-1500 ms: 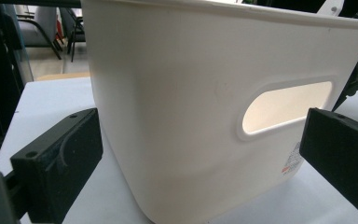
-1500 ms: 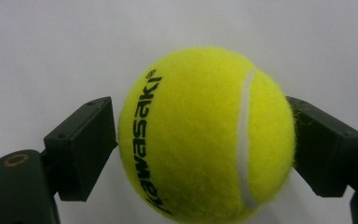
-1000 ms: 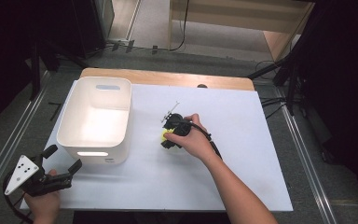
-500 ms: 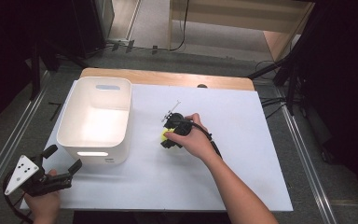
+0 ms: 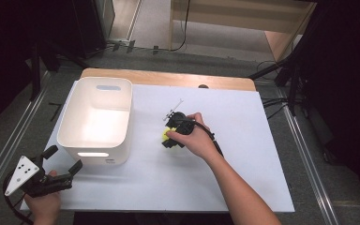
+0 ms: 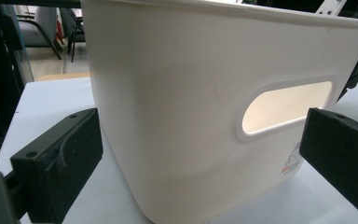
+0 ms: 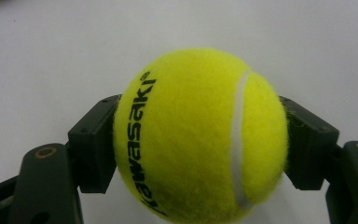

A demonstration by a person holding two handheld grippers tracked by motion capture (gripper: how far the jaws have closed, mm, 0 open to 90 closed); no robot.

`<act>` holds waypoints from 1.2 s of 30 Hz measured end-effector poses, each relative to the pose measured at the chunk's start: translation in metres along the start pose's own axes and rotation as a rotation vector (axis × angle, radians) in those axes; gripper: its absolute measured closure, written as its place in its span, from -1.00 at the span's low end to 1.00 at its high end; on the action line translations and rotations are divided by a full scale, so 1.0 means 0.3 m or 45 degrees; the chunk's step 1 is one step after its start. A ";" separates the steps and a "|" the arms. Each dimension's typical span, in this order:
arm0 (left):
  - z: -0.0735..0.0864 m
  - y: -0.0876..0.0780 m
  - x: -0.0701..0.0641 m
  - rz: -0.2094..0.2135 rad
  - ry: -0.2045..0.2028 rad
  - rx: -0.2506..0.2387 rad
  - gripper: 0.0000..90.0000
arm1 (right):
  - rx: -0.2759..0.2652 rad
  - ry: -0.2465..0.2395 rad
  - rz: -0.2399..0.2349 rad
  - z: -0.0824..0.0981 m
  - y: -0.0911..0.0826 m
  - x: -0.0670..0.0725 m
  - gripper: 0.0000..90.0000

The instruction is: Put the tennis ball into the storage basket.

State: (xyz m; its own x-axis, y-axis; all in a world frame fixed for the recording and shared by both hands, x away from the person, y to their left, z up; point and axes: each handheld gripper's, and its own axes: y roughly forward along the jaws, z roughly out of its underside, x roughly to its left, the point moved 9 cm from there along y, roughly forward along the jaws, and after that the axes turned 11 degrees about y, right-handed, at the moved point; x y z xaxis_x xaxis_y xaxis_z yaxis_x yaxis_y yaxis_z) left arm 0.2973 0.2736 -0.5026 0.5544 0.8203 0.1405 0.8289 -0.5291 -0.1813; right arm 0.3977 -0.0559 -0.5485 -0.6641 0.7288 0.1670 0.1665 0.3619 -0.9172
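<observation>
Right gripper [image 7: 200,140] fingers clamped on yellow tennis ball [image 7: 200,135], mid tabletop [image 5: 243,187]; left gripper [image 5: 61,161] fingers apart, just near of white bin [image 5: 98,122], not touching.

Tennis ball [image 5: 166,135] mostly hidden under right hand [image 5: 194,137].

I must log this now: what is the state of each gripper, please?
Left gripper: open, holding nothing, beside the white bin.
Right gripper: closed on the tennis ball.

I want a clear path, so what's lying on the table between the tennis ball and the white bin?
Nothing: in the high view, the table is bare between the tennis ball and the white bin.
</observation>
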 end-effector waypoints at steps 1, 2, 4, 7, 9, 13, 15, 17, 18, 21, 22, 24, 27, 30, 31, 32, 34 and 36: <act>0.000 0.000 0.000 -0.001 -0.001 0.000 -1.00 | 0.000 -0.001 0.005 -0.001 -0.002 0.000 -0.48; 0.000 0.000 0.000 -0.001 -0.001 0.000 -1.00 | 0.000 0.001 0.001 -0.001 -0.005 0.002 -0.48; 0.000 0.000 0.000 -0.002 -0.001 -0.001 -1.00 | -0.007 -0.001 0.000 -0.005 -0.011 0.003 -0.48; 0.000 0.000 0.000 -0.002 0.001 0.002 -1.00 | -0.008 -0.002 -0.005 -0.007 -0.019 0.007 -0.48; 0.000 -0.001 0.000 -0.002 0.001 0.001 -1.00 | -0.010 0.000 -0.001 -0.010 -0.026 0.006 -0.48; 0.000 0.000 0.000 -0.002 0.001 0.002 -1.00 | -0.016 0.004 0.003 -0.015 -0.040 0.006 -0.48; 0.000 0.000 0.000 -0.001 0.003 0.001 -1.00 | -0.016 0.000 -0.004 -0.017 -0.047 0.010 -0.48; 0.000 0.000 -0.001 0.000 0.003 0.001 -1.00 | -0.017 0.003 0.000 -0.023 -0.060 0.013 -0.48; 0.000 0.000 0.000 -0.001 0.003 0.001 -1.00 | -0.017 0.003 0.000 -0.023 -0.060 0.013 -0.48; 0.000 0.000 0.000 -0.002 0.001 0.001 -1.00 | -0.016 -0.007 0.001 -0.030 -0.073 0.015 -0.48; 0.000 0.000 0.000 -0.001 -0.001 0.000 -1.00 | -0.019 -0.010 -0.002 -0.037 -0.080 0.017 -0.48; 0.000 0.000 0.000 -0.002 -0.002 -0.001 -1.00 | -0.022 -0.007 -0.006 -0.040 -0.084 0.019 -0.48; 0.000 0.000 0.000 0.000 0.000 0.000 -1.00 | -0.028 -0.011 -0.011 -0.049 -0.095 0.023 -0.48; 0.000 0.000 0.000 0.000 -0.001 -0.001 -1.00 | -0.033 -0.011 -0.013 -0.057 -0.105 0.025 -0.48; 0.000 -0.001 0.000 -0.003 -0.003 0.000 -1.00 | -0.038 -0.008 -0.014 -0.060 -0.106 0.026 -0.48; 0.000 -0.001 0.001 -0.003 -0.003 0.000 -1.00 | -0.039 -0.007 -0.017 -0.061 -0.108 0.026 -0.48; -0.001 -0.001 0.001 -0.003 -0.004 -0.003 -1.00 | -0.035 -0.010 -0.008 -0.063 -0.112 0.026 -0.48; -0.001 -0.001 0.001 -0.003 -0.004 -0.004 -1.00 | -0.039 -0.014 -0.013 -0.066 -0.115 0.027 -0.48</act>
State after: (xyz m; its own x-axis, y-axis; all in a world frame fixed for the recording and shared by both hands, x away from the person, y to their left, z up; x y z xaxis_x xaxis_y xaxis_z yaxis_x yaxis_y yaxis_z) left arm 0.2972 0.2741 -0.5023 0.5522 0.8222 0.1378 0.8304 -0.5279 -0.1780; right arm 0.4010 -0.0509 -0.5084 -0.6738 0.7186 0.1723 0.1815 0.3869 -0.9041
